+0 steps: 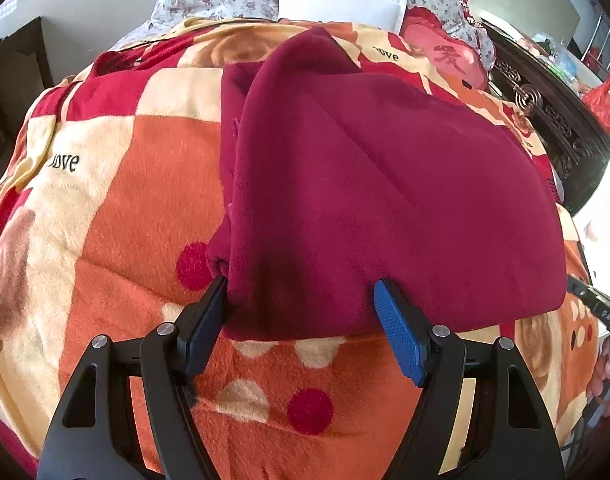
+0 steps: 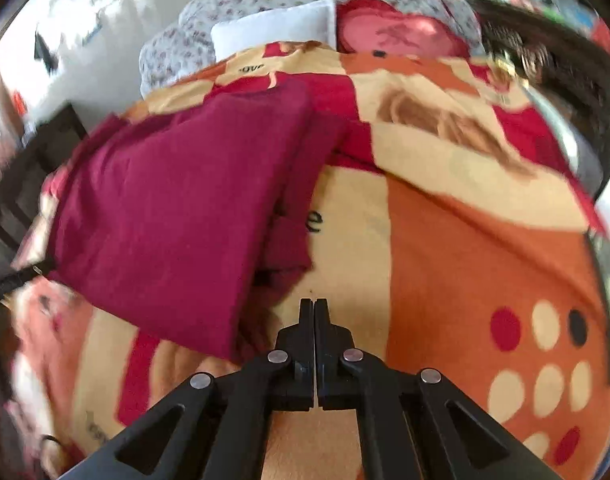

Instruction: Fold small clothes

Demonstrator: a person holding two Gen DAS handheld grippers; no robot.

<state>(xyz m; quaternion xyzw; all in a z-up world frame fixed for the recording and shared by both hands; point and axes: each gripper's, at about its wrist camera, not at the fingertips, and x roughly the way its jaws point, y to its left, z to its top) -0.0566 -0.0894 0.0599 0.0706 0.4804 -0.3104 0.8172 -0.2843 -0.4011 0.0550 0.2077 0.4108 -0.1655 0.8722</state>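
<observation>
Left tool point(image 1: 301, 300) agape astride garment's point(image 1: 385, 200) near hem on bed point(image 1: 125, 220); right tool point(image 2: 314, 308) closed, empty, just beside garment.

Maroon garment point(image 1: 385, 184), orange-checked blanket point(image 1: 145, 208)

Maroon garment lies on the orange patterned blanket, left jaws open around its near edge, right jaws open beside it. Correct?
Not quite. The right gripper is shut, its jaws pressed together with nothing between them, as the right wrist view shows. The rest holds: the maroon garment lies on the blanket, and the left gripper is open around its near edge.
</observation>
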